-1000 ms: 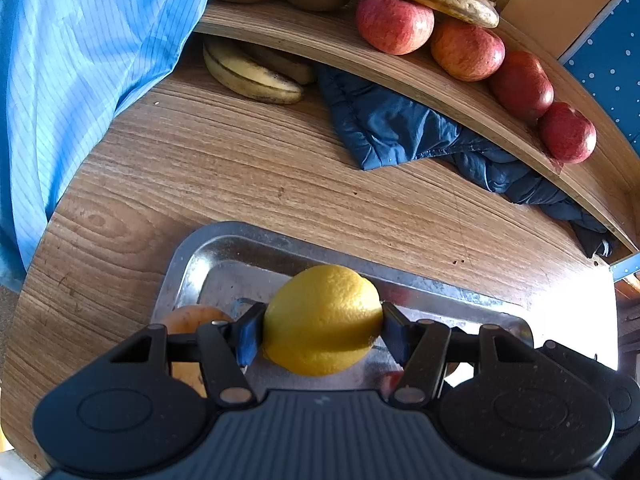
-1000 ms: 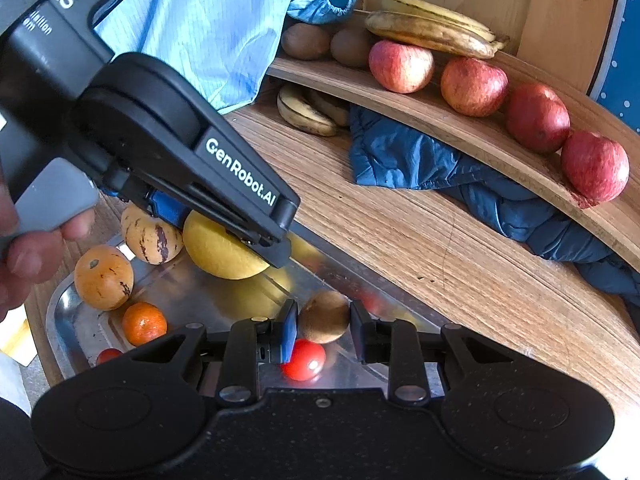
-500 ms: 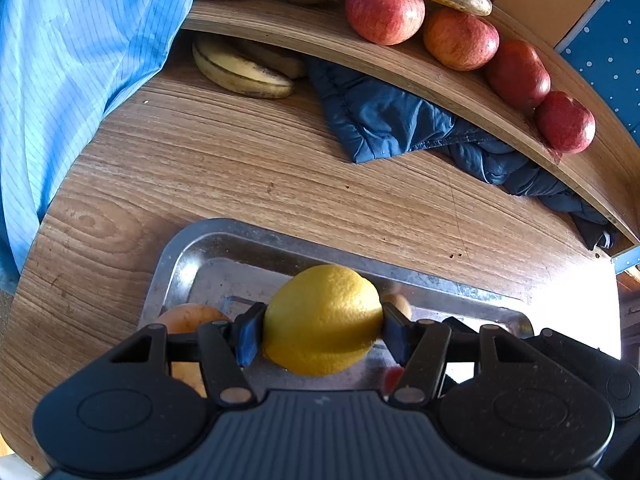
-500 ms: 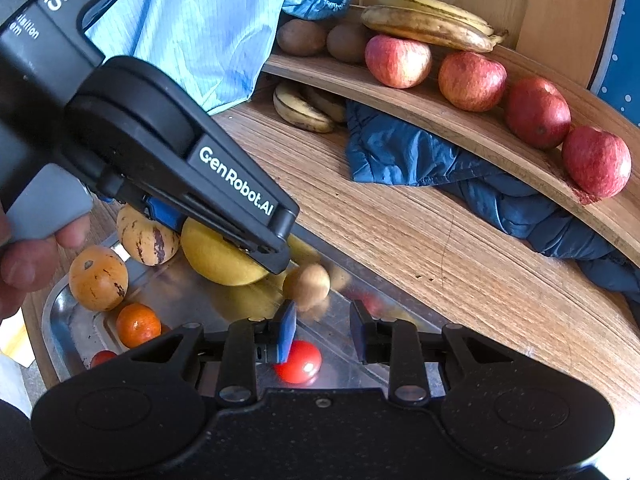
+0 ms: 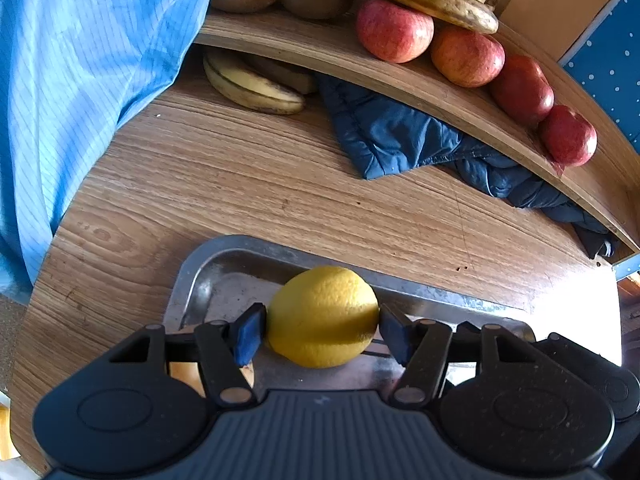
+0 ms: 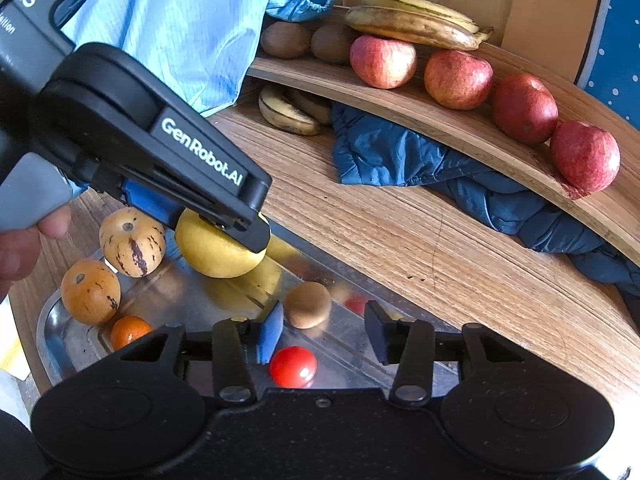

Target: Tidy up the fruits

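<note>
Blue jacket (image 6: 404, 156) beneath apple shelf (image 6: 448, 120)

- The left wrist view looks forward and down along its fingers (image 5: 250, 334), close above the tray (image 5: 192, 280), toward the shelf (image 5: 400, 80) at the back of the table (image 5: 240, 184).
- The right wrist view looks the same way from just to the right, low over the tray (image 6: 52, 320), with the left gripper (image 6: 224, 236) close at its left.
- Both views share the tray, the lemon (image 5: 323, 316) (image 6: 216, 252), the table, the blue cloth (image 5: 400, 140) (image 6: 400, 156) and the shelf's apples (image 5: 394, 30) (image 6: 382, 62).
</note>
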Action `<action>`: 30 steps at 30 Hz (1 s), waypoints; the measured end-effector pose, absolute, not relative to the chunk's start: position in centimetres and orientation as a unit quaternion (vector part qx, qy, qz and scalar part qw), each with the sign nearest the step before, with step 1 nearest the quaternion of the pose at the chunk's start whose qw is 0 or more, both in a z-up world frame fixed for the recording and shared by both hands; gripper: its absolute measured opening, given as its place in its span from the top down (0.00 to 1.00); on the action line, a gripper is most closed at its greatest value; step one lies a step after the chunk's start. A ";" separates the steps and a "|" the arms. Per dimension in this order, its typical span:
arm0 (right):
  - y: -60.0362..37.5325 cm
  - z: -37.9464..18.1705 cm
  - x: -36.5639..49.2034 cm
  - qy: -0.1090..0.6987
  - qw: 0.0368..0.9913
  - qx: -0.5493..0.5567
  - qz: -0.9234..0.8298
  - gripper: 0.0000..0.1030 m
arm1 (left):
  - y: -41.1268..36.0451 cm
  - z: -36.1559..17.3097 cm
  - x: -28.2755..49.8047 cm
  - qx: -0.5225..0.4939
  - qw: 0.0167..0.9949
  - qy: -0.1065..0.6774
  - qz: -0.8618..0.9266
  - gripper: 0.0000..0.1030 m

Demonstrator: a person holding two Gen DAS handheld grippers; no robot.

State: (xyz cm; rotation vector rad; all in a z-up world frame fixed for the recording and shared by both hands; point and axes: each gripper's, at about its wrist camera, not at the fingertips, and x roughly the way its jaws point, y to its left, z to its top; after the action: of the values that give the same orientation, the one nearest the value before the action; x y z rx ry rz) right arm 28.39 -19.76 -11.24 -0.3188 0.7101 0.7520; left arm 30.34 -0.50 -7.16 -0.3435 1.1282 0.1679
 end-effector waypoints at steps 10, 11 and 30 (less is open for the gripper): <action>-20.0 -10.9 28.3 0.338 0.871 -0.137 0.330 0.28 | -0.2 -6.3 30.4 -0.144 0.838 0.519 0.083 0.19; -20.1 -10.9 28.3 0.339 0.872 -0.135 0.328 0.27 | -0.1 -6.3 30.4 -0.143 0.839 0.518 0.083 0.18; -20.8 -10.2 28.3 0.338 0.899 -0.106 0.259 0.05 | 0.8 -5.5 30.5 -0.122 0.853 0.502 0.078 0.05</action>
State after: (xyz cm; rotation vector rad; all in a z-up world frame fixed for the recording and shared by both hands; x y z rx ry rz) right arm 28.30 -20.80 -10.22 -0.2188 0.7003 0.5355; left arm 30.53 0.84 -5.45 -0.2565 1.0563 0.1635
